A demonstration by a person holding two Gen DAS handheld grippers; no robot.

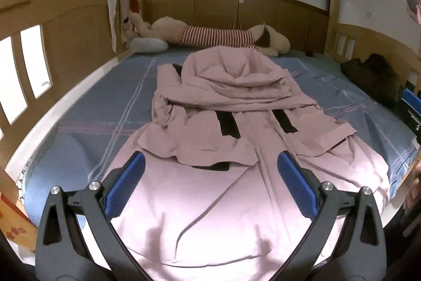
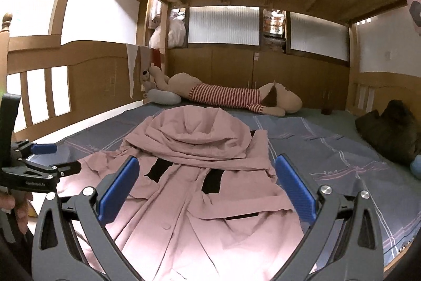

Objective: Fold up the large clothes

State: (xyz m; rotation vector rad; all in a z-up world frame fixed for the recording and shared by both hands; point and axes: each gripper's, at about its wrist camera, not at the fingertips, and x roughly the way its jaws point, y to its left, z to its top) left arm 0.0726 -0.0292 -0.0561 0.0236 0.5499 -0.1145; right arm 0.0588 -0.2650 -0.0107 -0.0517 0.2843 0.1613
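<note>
Pink coat (image 1: 210,149) lies on the bed (image 1: 79,109), hood far; left gripper (image 1: 210,175) and right gripper (image 2: 208,181) hover near its hem, jaws apart, empty.

Bedroom, domestic: we record a wooden bunk-bed frame (image 2: 86,65) over a blue sheeted mattress (image 2: 342,157), a long stuffed dog (image 2: 231,95), a small pillow (image 2: 164,97).

A pink hooded coat (image 1: 223,128) is lying spread lengthwise on the blue bedsheet (image 1: 105,102), its hood toward the far edge and its hem hanging toward the near edge. The left gripper (image 1: 210,186) is hovering over the hem with its blue fingers (image 1: 126,183) spread wide, holding nothing. A striped plush toy (image 1: 210,37) is lying along the bed's far edge.
</note>
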